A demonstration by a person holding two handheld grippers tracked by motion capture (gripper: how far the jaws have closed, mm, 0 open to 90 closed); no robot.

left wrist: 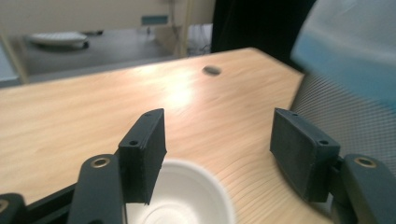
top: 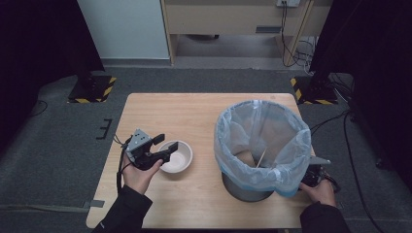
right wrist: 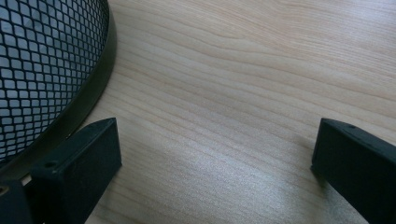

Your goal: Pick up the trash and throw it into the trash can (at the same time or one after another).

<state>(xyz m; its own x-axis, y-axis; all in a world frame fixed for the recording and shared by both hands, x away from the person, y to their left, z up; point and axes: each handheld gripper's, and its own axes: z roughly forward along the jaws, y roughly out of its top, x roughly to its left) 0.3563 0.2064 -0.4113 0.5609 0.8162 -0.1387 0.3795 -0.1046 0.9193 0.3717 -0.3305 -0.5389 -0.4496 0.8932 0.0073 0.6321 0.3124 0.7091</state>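
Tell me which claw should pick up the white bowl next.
Left. The left claw hangs right over the white bowl, jaws open with the rim below them. The right claw sits open on bare table beside the mesh bin, which stands between it and the bowl.

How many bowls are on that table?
1. A white bowl sits on the table's left half, at the tips of the left tool, beside the lined bin. The bin could hide others.

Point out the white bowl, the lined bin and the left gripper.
white bowl [top: 179,158]: high view, on its inner floor.
lined bin [top: 291,141]: high view, on the plastic liner at its rim.
left gripper [top: 165,146]: high view, midway between its fingertips.
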